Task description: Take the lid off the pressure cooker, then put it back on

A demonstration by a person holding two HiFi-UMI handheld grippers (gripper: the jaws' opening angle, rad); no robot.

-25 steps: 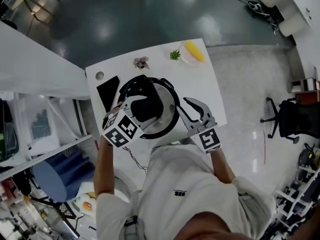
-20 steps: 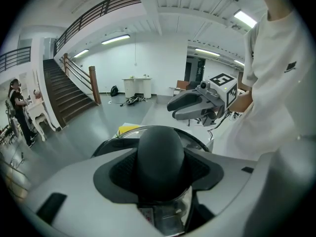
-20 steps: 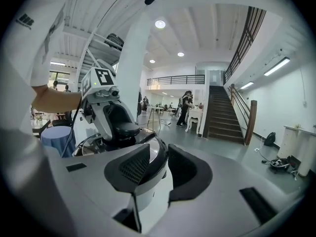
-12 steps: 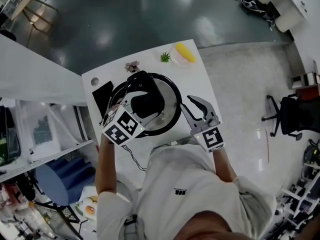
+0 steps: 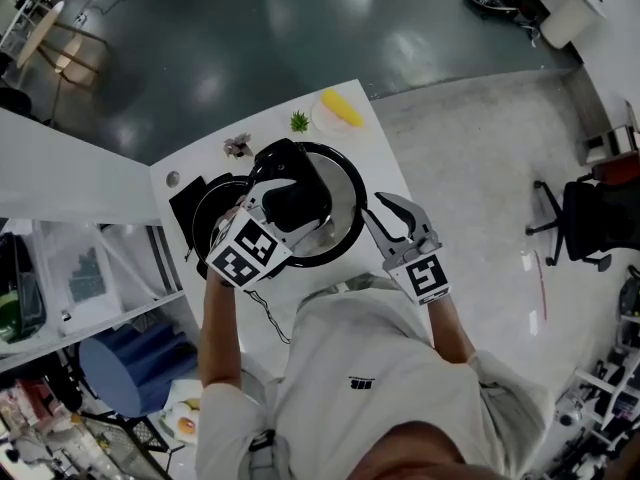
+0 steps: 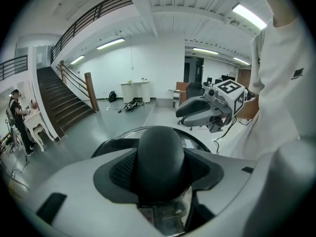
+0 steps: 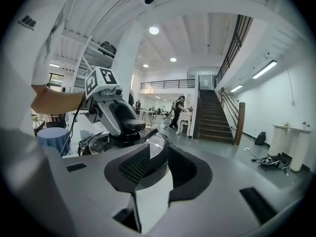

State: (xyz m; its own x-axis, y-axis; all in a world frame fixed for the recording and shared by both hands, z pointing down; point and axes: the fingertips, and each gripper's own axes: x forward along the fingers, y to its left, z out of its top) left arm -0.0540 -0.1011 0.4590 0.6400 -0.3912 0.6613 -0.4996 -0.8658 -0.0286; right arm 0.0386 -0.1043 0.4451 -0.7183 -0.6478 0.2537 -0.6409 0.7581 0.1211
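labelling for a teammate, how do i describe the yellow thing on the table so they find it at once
Find the white table with the big round lid over it. At the table's far right corner, beyond the lid, lies the yellow thing beside a tiny green plant; it is the only yellow item there.

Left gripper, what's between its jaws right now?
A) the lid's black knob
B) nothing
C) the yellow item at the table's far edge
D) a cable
A: in the left gripper view, the left gripper has its jaws closed around the black knob of the lid.
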